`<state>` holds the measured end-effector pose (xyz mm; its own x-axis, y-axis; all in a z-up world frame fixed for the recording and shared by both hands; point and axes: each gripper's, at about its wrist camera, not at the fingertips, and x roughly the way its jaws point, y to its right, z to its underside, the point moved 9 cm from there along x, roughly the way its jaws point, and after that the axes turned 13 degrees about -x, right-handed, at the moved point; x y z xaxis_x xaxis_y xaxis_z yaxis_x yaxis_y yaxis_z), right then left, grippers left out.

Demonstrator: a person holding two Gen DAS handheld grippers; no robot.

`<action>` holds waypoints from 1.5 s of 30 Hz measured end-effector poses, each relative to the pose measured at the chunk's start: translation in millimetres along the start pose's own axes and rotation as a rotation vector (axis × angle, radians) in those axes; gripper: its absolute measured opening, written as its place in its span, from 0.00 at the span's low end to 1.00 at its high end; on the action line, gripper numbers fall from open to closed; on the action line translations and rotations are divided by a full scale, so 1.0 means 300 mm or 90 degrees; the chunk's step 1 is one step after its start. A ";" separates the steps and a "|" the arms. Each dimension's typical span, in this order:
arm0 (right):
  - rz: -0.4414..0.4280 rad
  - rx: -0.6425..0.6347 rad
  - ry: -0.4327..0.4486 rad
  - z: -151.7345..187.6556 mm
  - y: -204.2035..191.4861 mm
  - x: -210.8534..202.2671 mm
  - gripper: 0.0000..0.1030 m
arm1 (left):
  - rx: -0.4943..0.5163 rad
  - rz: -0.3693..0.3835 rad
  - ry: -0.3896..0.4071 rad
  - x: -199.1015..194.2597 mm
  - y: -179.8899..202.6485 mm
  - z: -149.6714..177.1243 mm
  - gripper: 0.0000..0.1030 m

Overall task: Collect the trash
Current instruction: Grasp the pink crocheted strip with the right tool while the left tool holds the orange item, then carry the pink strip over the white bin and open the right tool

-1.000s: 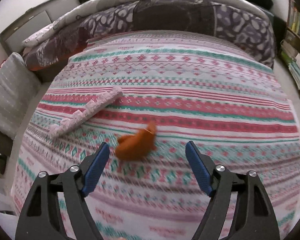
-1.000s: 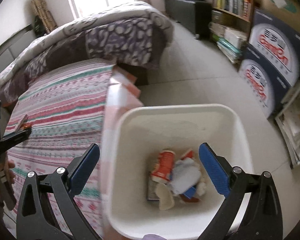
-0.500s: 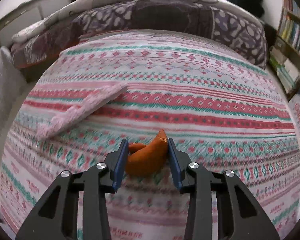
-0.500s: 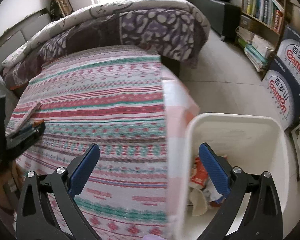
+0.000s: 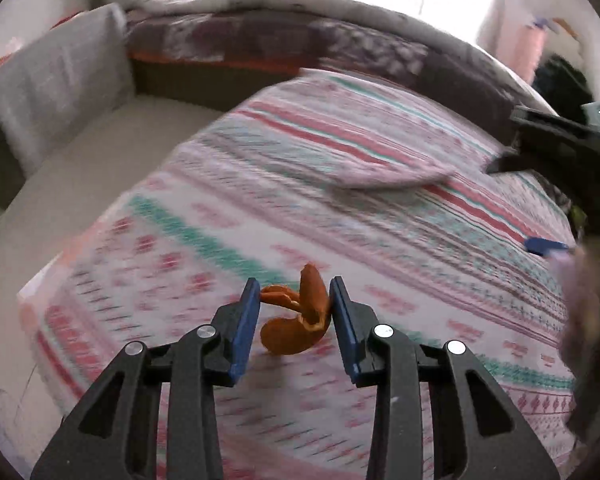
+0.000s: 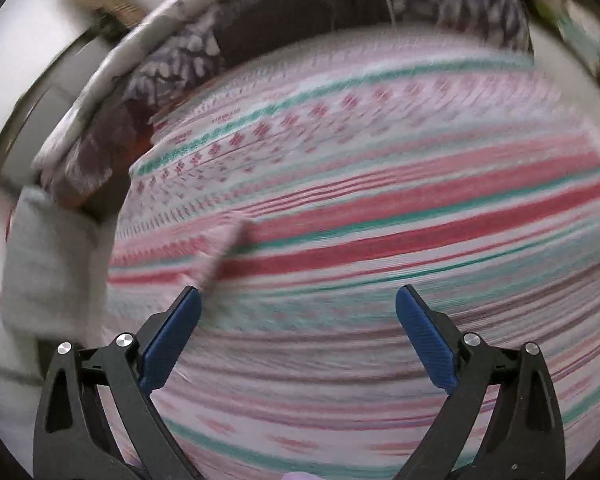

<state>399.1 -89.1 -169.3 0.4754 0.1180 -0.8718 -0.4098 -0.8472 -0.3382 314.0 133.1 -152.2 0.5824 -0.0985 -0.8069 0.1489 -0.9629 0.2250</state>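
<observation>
My left gripper (image 5: pixel 294 300) is shut on an orange peel (image 5: pixel 300 320) and holds it above the striped bedspread (image 5: pixel 340 208). The peel curls between the blue pads and hangs below them. My right gripper (image 6: pixel 298 308) is open and empty over the same bedspread (image 6: pixel 380 200); it also shows at the right edge of the left wrist view (image 5: pixel 560 148). The trash bin is out of view. Both views are motion blurred.
A folded pink cloth (image 5: pixel 384 172) lies on the bed; it also shows in the right wrist view (image 6: pixel 224 248). A purple patterned duvet (image 5: pixel 300 36) is bunched at the head. A grey cushion (image 5: pixel 56 80) stands beside the bed, above the floor (image 5: pixel 60 168).
My left gripper has closed on the peel, lifted it off the bed and swung left. My right gripper has swung from the white bin to over the bed.
</observation>
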 end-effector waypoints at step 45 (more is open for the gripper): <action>-0.021 -0.254 0.061 0.408 0.289 -0.411 0.25 | -0.083 0.054 0.017 -0.349 0.034 0.261 0.33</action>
<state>209.7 -113.6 -134.5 0.5610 0.1151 -0.8198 -0.0680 -0.9805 -0.1842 192.0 114.0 -108.3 0.6180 -0.1704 -0.7675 0.1996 -0.9102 0.3628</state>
